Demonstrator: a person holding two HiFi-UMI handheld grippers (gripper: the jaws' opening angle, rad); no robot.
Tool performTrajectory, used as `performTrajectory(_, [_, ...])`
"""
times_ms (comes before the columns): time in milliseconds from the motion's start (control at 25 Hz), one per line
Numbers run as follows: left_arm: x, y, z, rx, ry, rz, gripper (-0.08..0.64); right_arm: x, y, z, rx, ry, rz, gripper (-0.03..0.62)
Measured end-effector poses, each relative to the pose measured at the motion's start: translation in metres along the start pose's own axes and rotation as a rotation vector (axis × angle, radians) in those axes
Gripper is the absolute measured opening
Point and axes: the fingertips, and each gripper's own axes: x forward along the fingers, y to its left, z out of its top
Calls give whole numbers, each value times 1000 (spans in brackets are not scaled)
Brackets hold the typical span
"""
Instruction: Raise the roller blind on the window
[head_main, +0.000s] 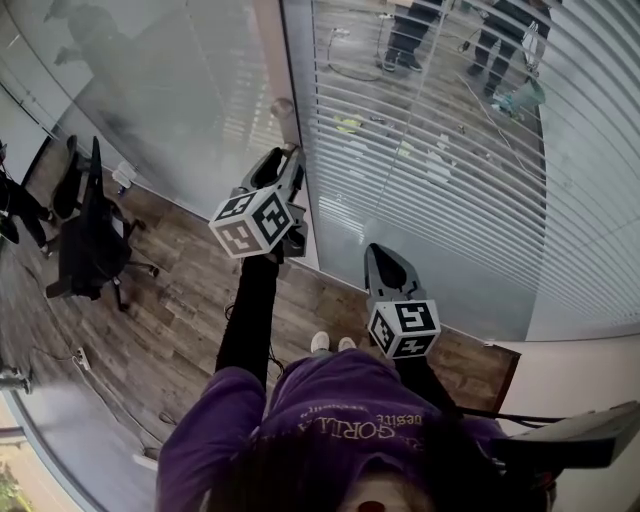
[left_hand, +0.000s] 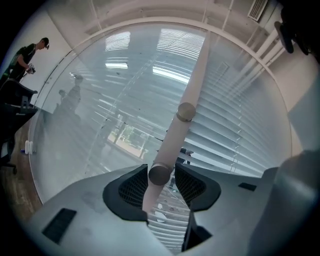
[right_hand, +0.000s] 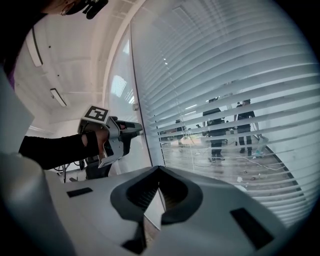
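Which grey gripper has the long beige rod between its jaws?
The left gripper: the long beige rod stands between its parted jaws. The right gripper has shut, empty jaws.

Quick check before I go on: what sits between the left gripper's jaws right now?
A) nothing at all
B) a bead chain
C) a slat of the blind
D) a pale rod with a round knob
D: in the left gripper view the pale rod runs down between the jaws of the left gripper, which stand apart on either side of it.
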Motion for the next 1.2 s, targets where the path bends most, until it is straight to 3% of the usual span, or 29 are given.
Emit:
performTrajectory(320, [-2,6,-7,137,13,-4,124,-4,-8,-3,7,-12,-49,-5])
performTrajectory(840, [1,-2,-11,650,111,40,123,0,-3,-6,2,-2,-45,-5])
performTrajectory(1200, [1,-2,-14,768,124,75,123,-3,-2,-6,-1,2,-51,-6])
